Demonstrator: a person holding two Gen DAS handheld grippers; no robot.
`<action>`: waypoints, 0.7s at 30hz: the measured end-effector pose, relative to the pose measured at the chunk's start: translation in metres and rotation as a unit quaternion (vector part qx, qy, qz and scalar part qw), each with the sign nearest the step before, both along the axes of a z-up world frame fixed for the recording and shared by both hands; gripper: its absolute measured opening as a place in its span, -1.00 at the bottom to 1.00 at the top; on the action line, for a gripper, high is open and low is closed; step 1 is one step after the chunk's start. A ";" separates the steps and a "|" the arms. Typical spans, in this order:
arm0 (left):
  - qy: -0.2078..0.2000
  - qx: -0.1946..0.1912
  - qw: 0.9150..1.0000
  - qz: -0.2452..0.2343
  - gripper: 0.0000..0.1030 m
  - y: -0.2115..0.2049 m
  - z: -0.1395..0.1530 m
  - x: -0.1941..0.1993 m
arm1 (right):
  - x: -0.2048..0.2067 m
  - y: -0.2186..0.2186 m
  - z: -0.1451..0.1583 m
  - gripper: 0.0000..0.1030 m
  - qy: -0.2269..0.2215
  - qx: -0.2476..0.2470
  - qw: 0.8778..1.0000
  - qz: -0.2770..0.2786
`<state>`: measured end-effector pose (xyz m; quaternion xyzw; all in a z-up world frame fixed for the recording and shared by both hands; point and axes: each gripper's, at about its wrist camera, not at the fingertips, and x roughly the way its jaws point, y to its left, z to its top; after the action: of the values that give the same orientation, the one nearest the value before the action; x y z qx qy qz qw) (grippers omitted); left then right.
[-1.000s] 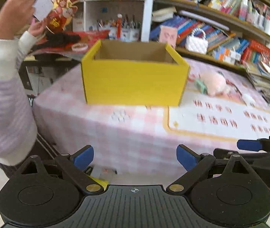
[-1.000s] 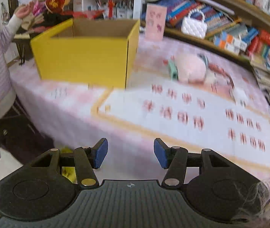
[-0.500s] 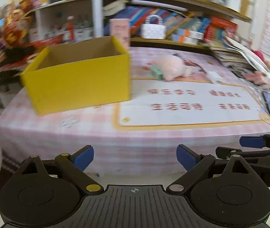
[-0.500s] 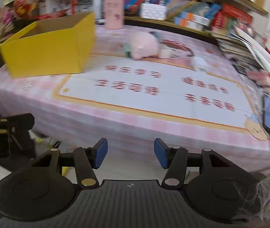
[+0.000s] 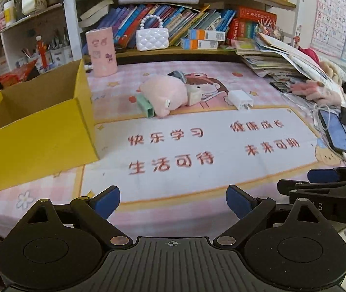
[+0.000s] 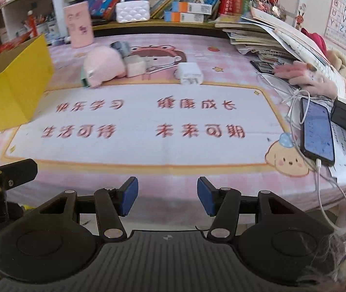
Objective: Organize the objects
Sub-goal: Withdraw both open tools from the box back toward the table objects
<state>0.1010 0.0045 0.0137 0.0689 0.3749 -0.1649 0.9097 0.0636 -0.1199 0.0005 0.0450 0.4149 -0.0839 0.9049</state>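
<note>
An open yellow cardboard box [image 5: 36,133] [image 6: 10,90] stands at the table's left. Beyond the printed mat lie a pink plush toy [image 5: 164,95] [image 6: 104,69], a green case [image 5: 146,108] beside it, a cream cube [image 5: 193,96] [image 6: 135,65] and a white charger plug [image 5: 240,99] [image 6: 190,73]. A grey item [image 5: 177,75] peeks out behind the plush. My left gripper [image 5: 173,199] hangs open over the table's near edge, nothing between its blue pads. My right gripper [image 6: 167,198] is also open and empty, at the near edge further right.
A pink cylinder [image 5: 101,52] stands at the back by the bookshelf [image 5: 185,48]. A phone on a cable [image 6: 316,131], black and white adapters [image 6: 343,115], a pink glove [image 6: 306,76] and stacked papers [image 6: 265,41] crowd the right edge. A white handbag [image 5: 151,39] sits on the shelf.
Both grippers swept right along the table's near edge: the yellow box slid from centre to the left, the plush and charger came into view, and the person at left left the frame.
</note>
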 end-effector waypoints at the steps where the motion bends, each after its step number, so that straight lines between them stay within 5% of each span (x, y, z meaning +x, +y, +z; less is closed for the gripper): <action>1: 0.002 0.000 1.000 0.003 0.86 -0.004 0.000 0.005 | 0.005 -0.005 0.000 0.00 0.000 0.002 1.000 -0.001; 21: 0.006 -0.002 0.997 0.075 0.86 -0.057 0.000 0.076 | 0.097 -0.063 -0.002 0.00 -0.009 -0.004 0.998 0.060</action>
<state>0.1773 -0.0520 0.0134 0.0378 0.3840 -0.0972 0.9174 0.1607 -0.1832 -0.0016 0.0175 0.4087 -0.0310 0.9120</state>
